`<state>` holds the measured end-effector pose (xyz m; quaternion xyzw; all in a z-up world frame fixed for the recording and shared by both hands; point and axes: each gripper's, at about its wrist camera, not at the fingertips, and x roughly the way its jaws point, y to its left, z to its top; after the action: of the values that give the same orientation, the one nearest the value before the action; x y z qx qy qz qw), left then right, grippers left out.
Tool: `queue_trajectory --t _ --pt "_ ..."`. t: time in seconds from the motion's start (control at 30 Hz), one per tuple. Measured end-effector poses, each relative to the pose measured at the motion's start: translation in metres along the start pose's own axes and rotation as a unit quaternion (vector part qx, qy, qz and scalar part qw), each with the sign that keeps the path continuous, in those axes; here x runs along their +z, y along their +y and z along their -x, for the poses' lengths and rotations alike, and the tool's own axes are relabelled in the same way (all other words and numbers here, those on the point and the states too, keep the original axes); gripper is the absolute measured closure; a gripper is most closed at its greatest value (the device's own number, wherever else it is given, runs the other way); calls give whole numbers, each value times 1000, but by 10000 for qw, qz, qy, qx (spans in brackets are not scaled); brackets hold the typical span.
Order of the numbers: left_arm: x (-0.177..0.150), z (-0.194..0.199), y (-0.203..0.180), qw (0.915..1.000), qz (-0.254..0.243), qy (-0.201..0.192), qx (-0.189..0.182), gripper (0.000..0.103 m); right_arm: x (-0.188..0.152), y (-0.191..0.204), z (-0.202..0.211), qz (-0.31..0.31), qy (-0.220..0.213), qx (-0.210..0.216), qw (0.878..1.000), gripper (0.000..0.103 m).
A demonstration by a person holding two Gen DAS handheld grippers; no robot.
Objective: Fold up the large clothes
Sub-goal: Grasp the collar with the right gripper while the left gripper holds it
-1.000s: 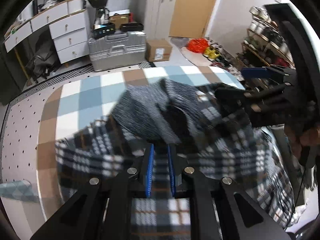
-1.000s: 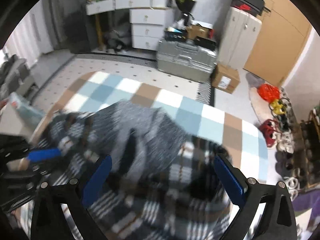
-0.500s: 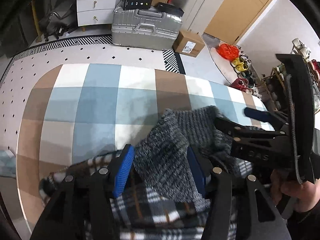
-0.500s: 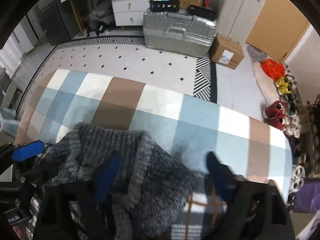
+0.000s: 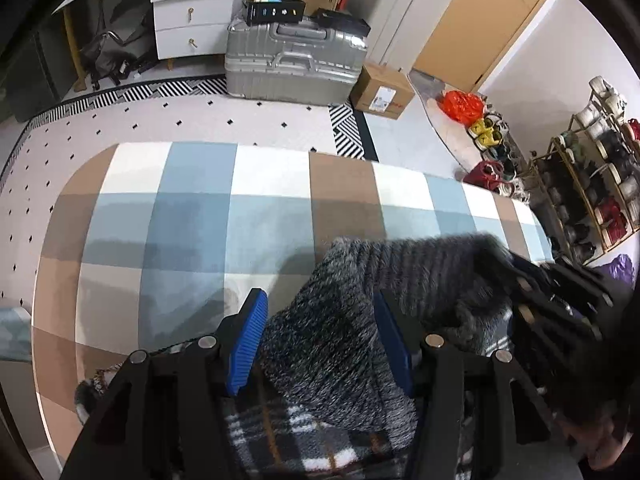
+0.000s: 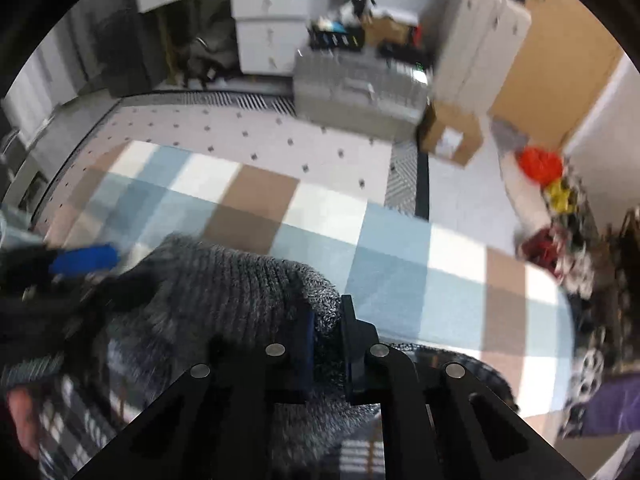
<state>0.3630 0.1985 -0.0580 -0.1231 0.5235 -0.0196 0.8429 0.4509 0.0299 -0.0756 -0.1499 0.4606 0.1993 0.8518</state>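
Note:
A large garment lies bunched at the near edge of a blue, white and brown checked cover (image 5: pixel 192 220). It has a grey knit part (image 5: pixel 420 264) and a black-and-white plaid part (image 5: pixel 280 436). My left gripper (image 5: pixel 320 336) stands open over it; the grey knit fills the gap between its blue pads, and no squeeze shows. My right gripper (image 6: pixel 327 340) is shut on a fold of the grey knit (image 6: pixel 240 276). In the left wrist view it is a blurred black shape (image 5: pixel 560 308) at the right. In the right wrist view the left gripper's blue fingertip (image 6: pixel 86 258) shows at the left.
Beyond the cover, on the dotted floor, stand a silver suitcase (image 5: pixel 292 64), a cardboard box (image 5: pixel 382 90) and white drawers (image 5: pixel 192 8). A shoe rack (image 5: pixel 592 184) and a red bag (image 5: pixel 460 104) are at the right. A person's hand (image 5: pixel 600 440) holds the right gripper.
The left jaws, shut on plaid cloth a second ago, have opened around the grey knit. The right jaws went from wide open to shut on the knit. Both grippers sank toward the cover.

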Motion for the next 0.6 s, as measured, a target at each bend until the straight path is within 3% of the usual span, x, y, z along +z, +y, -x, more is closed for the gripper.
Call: queue_trajectory --t 0.17,0.47,0.5,0.53,0.57,0.6 --pt "-3 -6 -7 9998 -59 188 99 53 -25 8 34 297 -527 -56 9982 94" --pt "-2 -3 -10 9995 -293 -47 109 54 -47 10 50 381 -810 320 9955 94" --pt "-2 -3 -12 9994 -332 -92 47 57 -49 9 51 368 -836 338 9952 94" --pt "-4 1 -13 9990 -401 -180 -41 81 -51 8 52 331 -866 394 9949 94" --pt "-5 2 -14 9988 -437 -198 -87 91 -53 6 53 299 -895 404 9947 94" --pt "-8 5 -13 9985 -477 -248 -97 91 -54 5 53 242 -917 420 9946 94"
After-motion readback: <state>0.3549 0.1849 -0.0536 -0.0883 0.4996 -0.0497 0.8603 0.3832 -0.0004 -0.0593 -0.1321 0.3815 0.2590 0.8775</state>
